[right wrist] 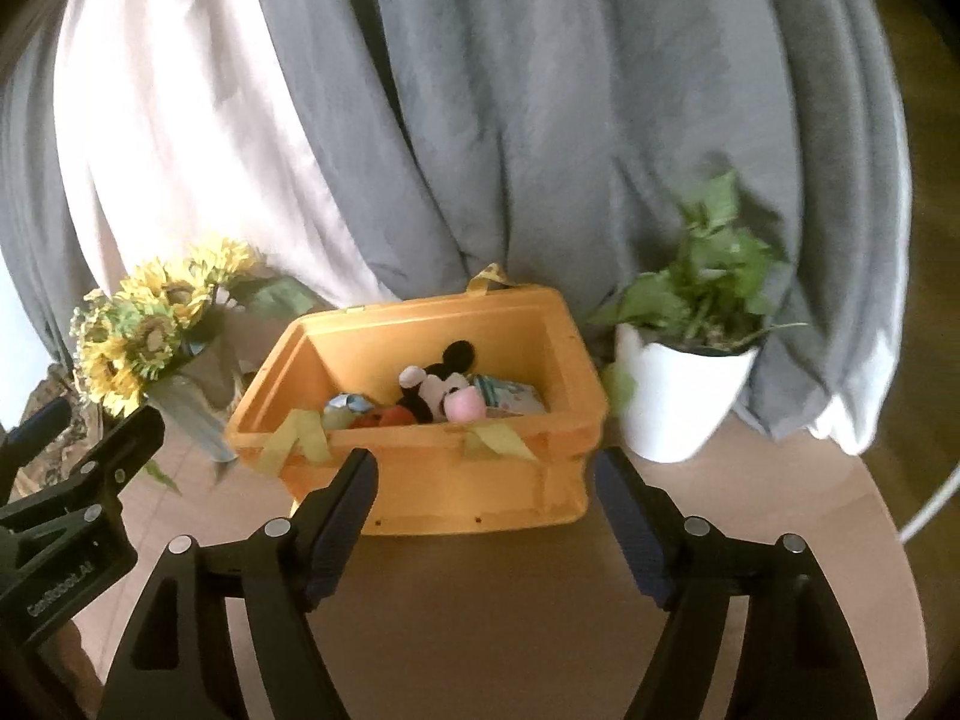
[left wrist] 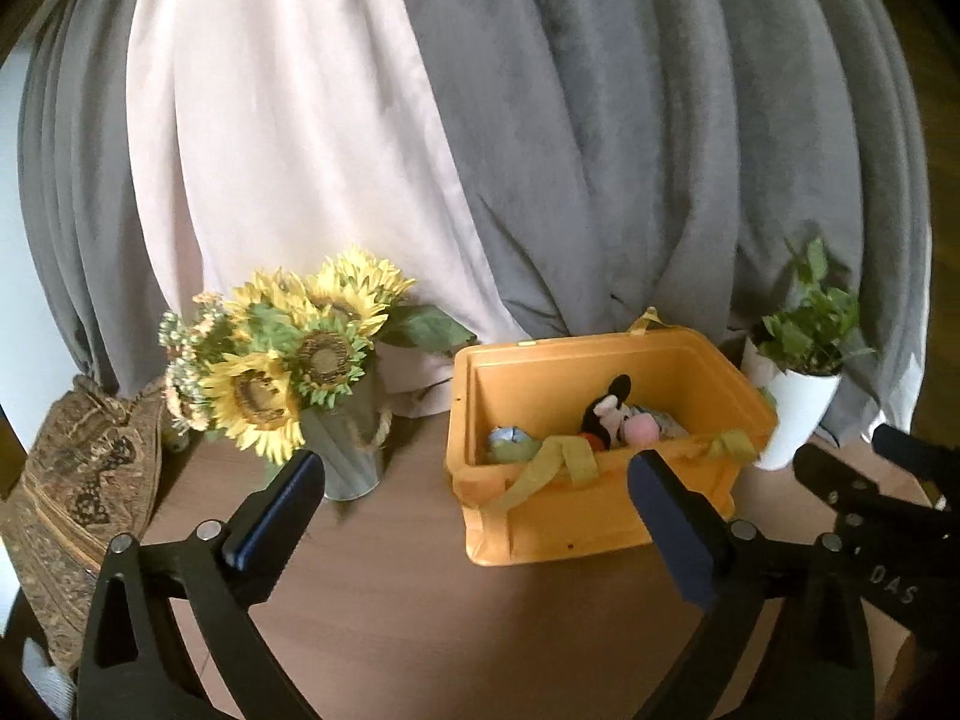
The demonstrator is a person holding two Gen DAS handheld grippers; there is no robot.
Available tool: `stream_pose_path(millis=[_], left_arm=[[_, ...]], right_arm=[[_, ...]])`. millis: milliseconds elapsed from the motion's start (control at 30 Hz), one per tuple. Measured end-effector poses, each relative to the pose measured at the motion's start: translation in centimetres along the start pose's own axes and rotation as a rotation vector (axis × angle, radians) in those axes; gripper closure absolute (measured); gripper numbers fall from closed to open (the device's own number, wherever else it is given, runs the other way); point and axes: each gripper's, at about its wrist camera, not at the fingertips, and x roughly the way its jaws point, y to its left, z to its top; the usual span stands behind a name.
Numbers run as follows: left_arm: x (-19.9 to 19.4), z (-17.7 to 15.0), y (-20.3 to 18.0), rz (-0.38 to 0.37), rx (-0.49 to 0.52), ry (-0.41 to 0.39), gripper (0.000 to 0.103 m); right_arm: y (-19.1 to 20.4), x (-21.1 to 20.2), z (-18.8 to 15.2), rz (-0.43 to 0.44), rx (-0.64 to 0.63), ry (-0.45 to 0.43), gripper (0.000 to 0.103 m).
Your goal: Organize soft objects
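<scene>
Both tongs, left point(left wrist: 474, 480) and right point(right wrist: 483, 480), hang released and empty before an orange bin point(right wrist: 420, 480) on the counter point(right wrist: 480, 630), soft toys point(right wrist: 441, 399) inside (apparently finished). Back away straight, clear of the rim.

The orange bin point(left wrist: 600, 516) at centre frame looks like hard moulded plastic, smooth with a dull sheen. Yellow-green cloth straps point(left wrist: 549, 468) drape limp over its near rim. Inside it lie soft fabric pieces, among them a fuzzy plush mouse toy point(right wrist: 435, 390). The table point(left wrist: 390, 600) is smooth, matt wood-look board. At right, the plant pot point(right wrist: 672, 396) is glossy white. At left, the sunflower vase point(left wrist: 351, 450) looks like dull grey metal with a rough rope handle. Behind hang matt grey and pale curtains point(left wrist: 540, 150). The gripper fingers point(left wrist: 282, 504) are matt black plastic.
</scene>
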Motion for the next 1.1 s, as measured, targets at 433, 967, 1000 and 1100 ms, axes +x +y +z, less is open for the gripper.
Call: stream_pose_path(millis=[433,967,1000,1100], left_arm=[[-9.2,-3.3,-1.0,-0.018,0.017,-0.058,0.0],[-21.8,-8.2,-2.0,-0.015,-0.022,-0.109,0.0],[-22.7,-8.5,-2.0,-0.022,-0.025,-0.111,0.0],[-24.6,-9.2,-2.0,-0.018,-0.025,-0.124,0.0]], right_arm=[[-0.7,-10.7,-4.5,-0.056,0.009,-0.106,0.026],[-2.9,-22.2,-10.5,-0.03,-0.001,-0.187,0.018],[-3.0,-22.9,-10.9,-0.033,0.002,-0.194,0.015],[-3.2,-24.9,-11.9,-0.041,0.001,-0.202,0.011]])
